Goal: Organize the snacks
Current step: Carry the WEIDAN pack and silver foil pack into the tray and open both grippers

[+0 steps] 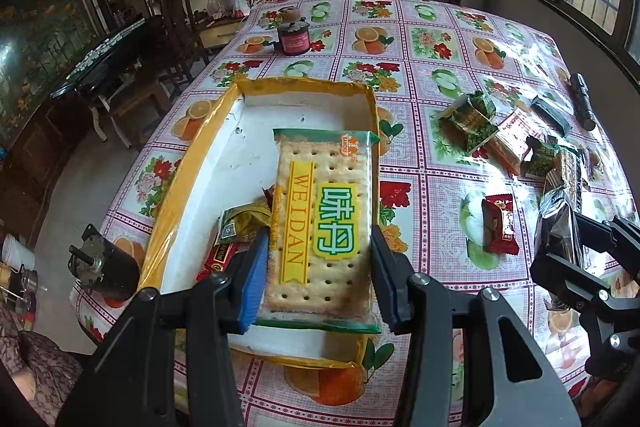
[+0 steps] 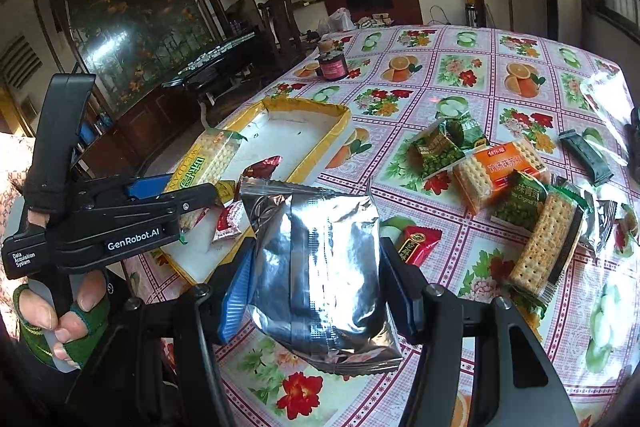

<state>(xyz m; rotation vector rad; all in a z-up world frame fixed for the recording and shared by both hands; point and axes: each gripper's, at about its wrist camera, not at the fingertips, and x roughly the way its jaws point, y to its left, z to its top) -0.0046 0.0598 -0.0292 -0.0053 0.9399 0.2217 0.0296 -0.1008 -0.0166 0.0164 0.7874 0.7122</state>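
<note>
My left gripper [image 1: 318,263] is shut on a clear WEIDAN cracker pack [image 1: 320,211] and holds it over the yellow-rimmed white tray [image 1: 192,163]. Small red and green snack packets [image 1: 236,231] lie in the tray's near left corner. My right gripper [image 2: 316,283] is shut on a silver foil snack bag [image 2: 316,267], held above the table right of the tray [image 2: 316,151]. The left gripper [image 2: 120,215] and its cracker pack [image 2: 208,163] show in the right wrist view. The right gripper with the foil bag [image 1: 560,231] shows at the right in the left wrist view.
Loose snacks lie on the fruit-print tablecloth [image 2: 500,79] to the right: green pea packets [image 2: 440,147], an orange cracker pack [image 2: 496,171], a cracker pack [image 2: 548,243], a red candy [image 2: 416,243], a dark bar [image 2: 584,159]. A dark jar [image 1: 294,39] stands at the back. A black motor [image 1: 104,263] sits at the table's left edge.
</note>
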